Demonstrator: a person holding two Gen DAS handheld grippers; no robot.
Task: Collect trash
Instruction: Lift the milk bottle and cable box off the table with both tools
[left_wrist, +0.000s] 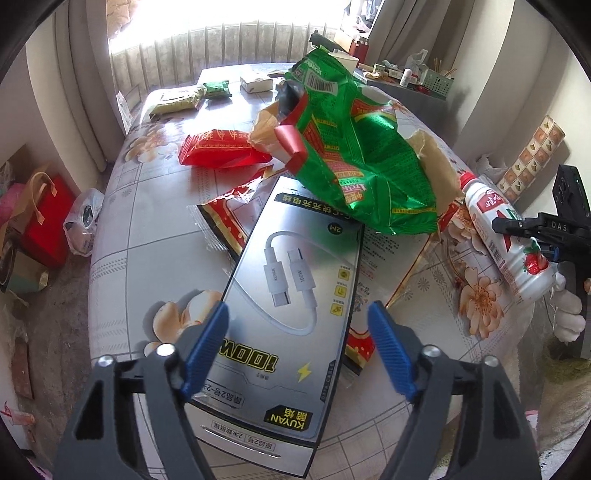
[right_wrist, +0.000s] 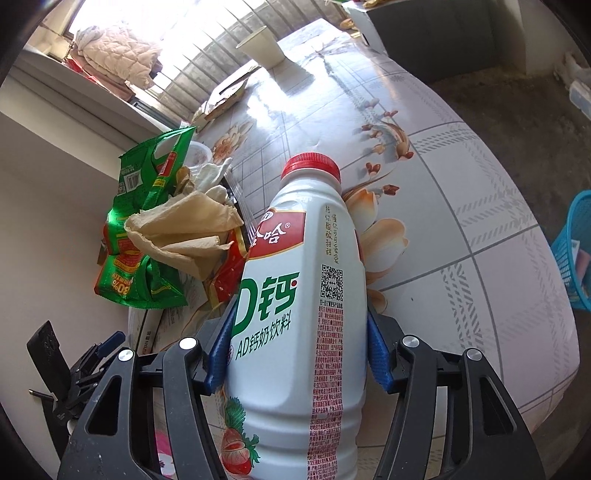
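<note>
My left gripper (left_wrist: 299, 325) is open, its blue fingers either side of a silver cable box (left_wrist: 295, 295) lying on the flowered table (left_wrist: 129, 229). A green snack bag (left_wrist: 354, 147) with crumpled brown paper (left_wrist: 436, 166) lies just beyond the box. Red wrappers (left_wrist: 221, 147) lie to its left. My right gripper (right_wrist: 299, 343) is shut on a white milk-drink bottle (right_wrist: 295, 295) with a red cap, held above the table's right edge. The bottle also shows in the left wrist view (left_wrist: 506, 236). The green bag (right_wrist: 140, 240) shows left of the bottle.
A paper cup (right_wrist: 262, 48) stands at the far end of the table. A blue basket (right_wrist: 576, 251) is on the floor to the right. Packets and a small box (left_wrist: 255, 83) lie at the far side. Bags (left_wrist: 44, 218) sit on the floor at left.
</note>
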